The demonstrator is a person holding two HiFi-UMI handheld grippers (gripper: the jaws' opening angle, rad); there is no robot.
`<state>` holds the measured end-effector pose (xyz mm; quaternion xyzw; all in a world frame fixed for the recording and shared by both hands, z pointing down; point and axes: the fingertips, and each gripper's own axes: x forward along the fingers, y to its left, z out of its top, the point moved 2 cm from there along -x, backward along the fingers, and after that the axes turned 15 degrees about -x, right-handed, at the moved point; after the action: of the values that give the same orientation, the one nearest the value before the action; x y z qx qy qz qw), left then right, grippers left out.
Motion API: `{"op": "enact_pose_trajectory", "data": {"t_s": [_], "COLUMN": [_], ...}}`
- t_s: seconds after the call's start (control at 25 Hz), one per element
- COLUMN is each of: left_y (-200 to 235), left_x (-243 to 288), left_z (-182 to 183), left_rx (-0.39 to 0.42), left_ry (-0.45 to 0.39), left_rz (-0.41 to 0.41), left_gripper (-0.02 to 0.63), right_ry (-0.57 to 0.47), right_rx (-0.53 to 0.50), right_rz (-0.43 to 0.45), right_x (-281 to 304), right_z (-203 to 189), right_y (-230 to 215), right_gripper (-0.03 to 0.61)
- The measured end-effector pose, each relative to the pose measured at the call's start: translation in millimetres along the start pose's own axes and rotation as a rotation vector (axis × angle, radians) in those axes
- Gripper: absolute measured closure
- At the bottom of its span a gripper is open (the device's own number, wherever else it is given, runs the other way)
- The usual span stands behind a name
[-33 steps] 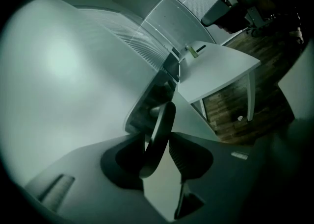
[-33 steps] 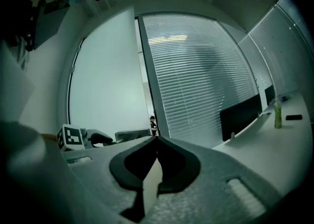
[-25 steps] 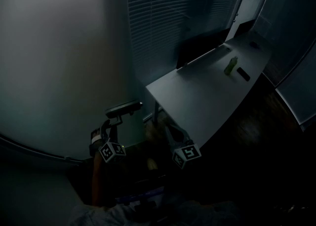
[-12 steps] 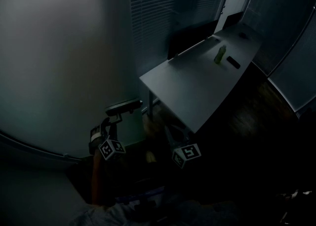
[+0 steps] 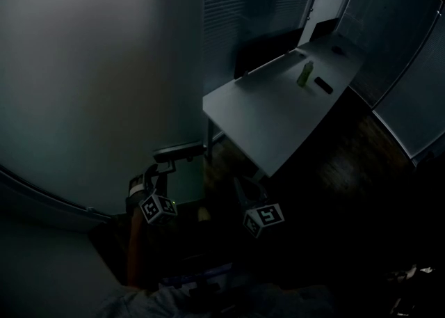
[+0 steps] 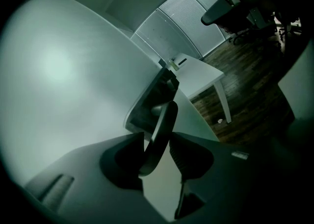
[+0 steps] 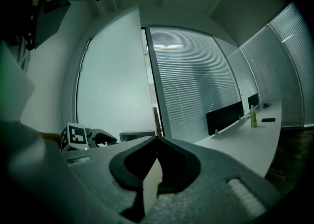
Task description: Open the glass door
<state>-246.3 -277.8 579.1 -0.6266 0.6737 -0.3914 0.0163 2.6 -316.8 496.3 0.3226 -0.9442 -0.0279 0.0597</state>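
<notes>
The frosted glass door (image 5: 90,87) fills the left of the head view, its free edge near the blinds. A dark lever handle (image 5: 177,151) juts from it. My left gripper (image 5: 156,170) is shut on that handle; in the left gripper view the handle (image 6: 159,137) runs upright between the two pads of that gripper (image 6: 157,143). My right gripper (image 5: 243,188) hangs to the right of the door, under the table's near corner, holding nothing. In the right gripper view its jaws (image 7: 157,139) meet at the tips, with the door (image 7: 115,81) ahead on the left.
A white table (image 5: 257,115) stands close behind the door's edge, with a green bottle (image 5: 304,73), a small black object (image 5: 323,85) and a dark screen panel (image 5: 264,51) on it. Window blinds (image 5: 250,3) line the back. The floor (image 5: 348,163) is dark wood.
The door's free edge has swung right in the head view, towards the table. My left gripper went with the handle, and the right gripper drifted along.
</notes>
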Motion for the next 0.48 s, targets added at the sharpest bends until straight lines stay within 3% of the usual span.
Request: {"op": "enact_pose_trajectory", "data": {"t_s": [0.48], "left_y": [-26.4], "left_x": [-46.3], "left_z": [-12.3], "left_rx": [0.006], "left_ry": [-0.005], "left_rz": [-0.051], "left_gripper": [0.442], "right_ry": [0.015], "right_rx": [0.006], "right_rz": [0.036], "right_x": [-28.5], "right_z": [-8.9], "right_y": [29.1], "right_gripper": [0.577]}}
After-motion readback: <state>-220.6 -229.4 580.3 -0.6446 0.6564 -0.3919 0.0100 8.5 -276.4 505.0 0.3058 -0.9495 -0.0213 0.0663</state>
